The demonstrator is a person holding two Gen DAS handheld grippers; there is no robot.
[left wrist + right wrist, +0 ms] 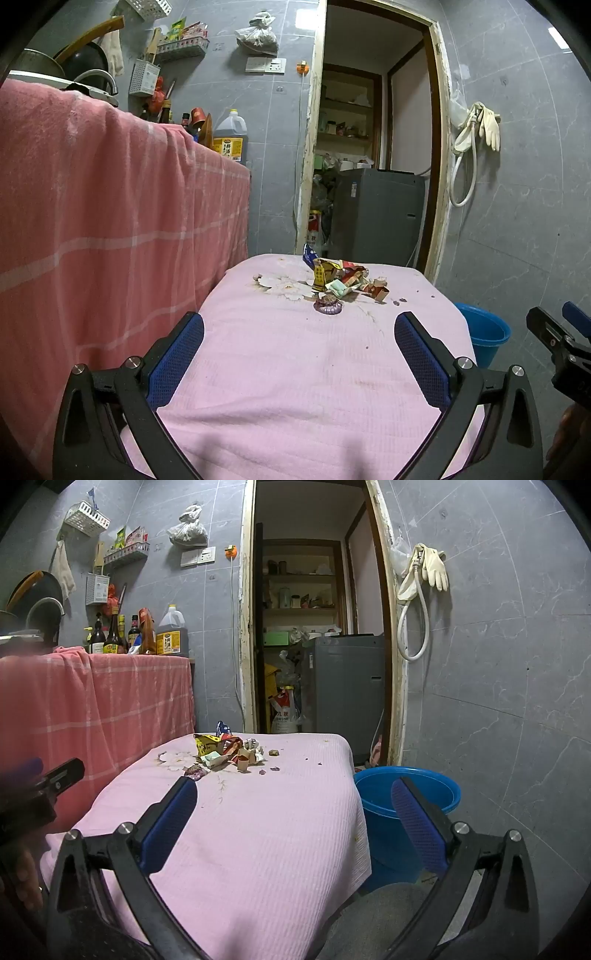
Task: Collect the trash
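Grey marbled tile walls (498, 686) frame a doorway (373, 155) beside a pink-draped counter (110, 206).

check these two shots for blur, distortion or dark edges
Left wrist view: fisheye bends the wooden door frame, corners vignetted black, crumpled wrapper pile sharp. Right wrist view: same curvature, the other tool at far left blurred, round blue plastic bucket sharp.

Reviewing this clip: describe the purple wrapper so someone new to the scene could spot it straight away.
Start at the table under the pink cloth and find the trash pile near its far end. The purple wrapper lies at the pile's near edge, closest to the grippers. It is the only purple, crumpled-flat piece; its neighbours are yellow, red and green packets and brown cardboard scraps.
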